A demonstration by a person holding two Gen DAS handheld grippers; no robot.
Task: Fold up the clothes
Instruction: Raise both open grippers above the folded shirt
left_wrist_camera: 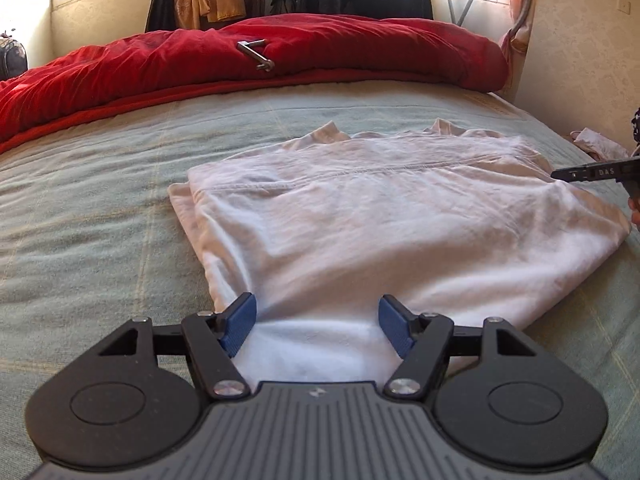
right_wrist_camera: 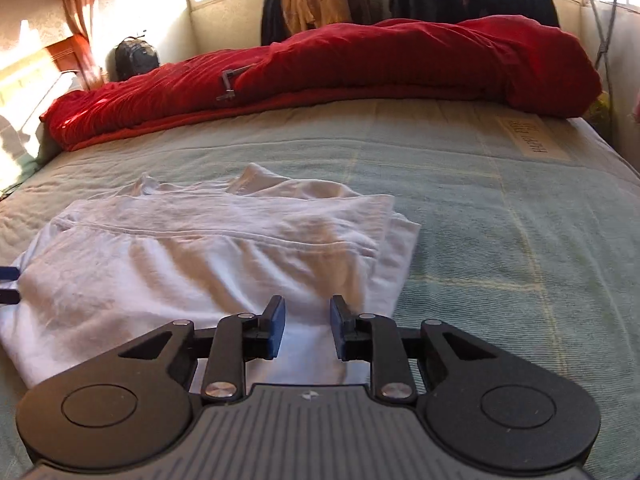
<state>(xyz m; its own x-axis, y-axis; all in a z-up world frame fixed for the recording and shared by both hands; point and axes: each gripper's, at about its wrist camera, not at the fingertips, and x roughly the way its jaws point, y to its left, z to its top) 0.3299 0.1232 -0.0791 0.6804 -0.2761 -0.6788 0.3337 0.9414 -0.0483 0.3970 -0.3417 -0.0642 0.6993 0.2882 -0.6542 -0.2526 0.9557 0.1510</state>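
A white shirt (left_wrist_camera: 380,220) lies folded flat on the green bed cover (left_wrist_camera: 100,208), with a stitched hem running across it. My left gripper (left_wrist_camera: 318,320) hangs over the shirt's near edge, open wide; cloth lies below the gap and the blue pads do not press it. My right gripper (right_wrist_camera: 308,326) sits over the near edge of the same shirt (right_wrist_camera: 192,256) toward its right side. Its jaws are a narrow gap apart, with flat cloth showing under them and nothing pinched. The left gripper's tips (right_wrist_camera: 8,283) show at the left edge of the right wrist view.
A red duvet (left_wrist_camera: 260,60) is heaped across the far side of the bed, with a grey metal crank (left_wrist_camera: 256,54) lying on it. Dark clothes hang by the window behind. Another pale garment (left_wrist_camera: 596,144) lies at the bed's right edge. Green cover (right_wrist_camera: 500,240) stretches right of the shirt.
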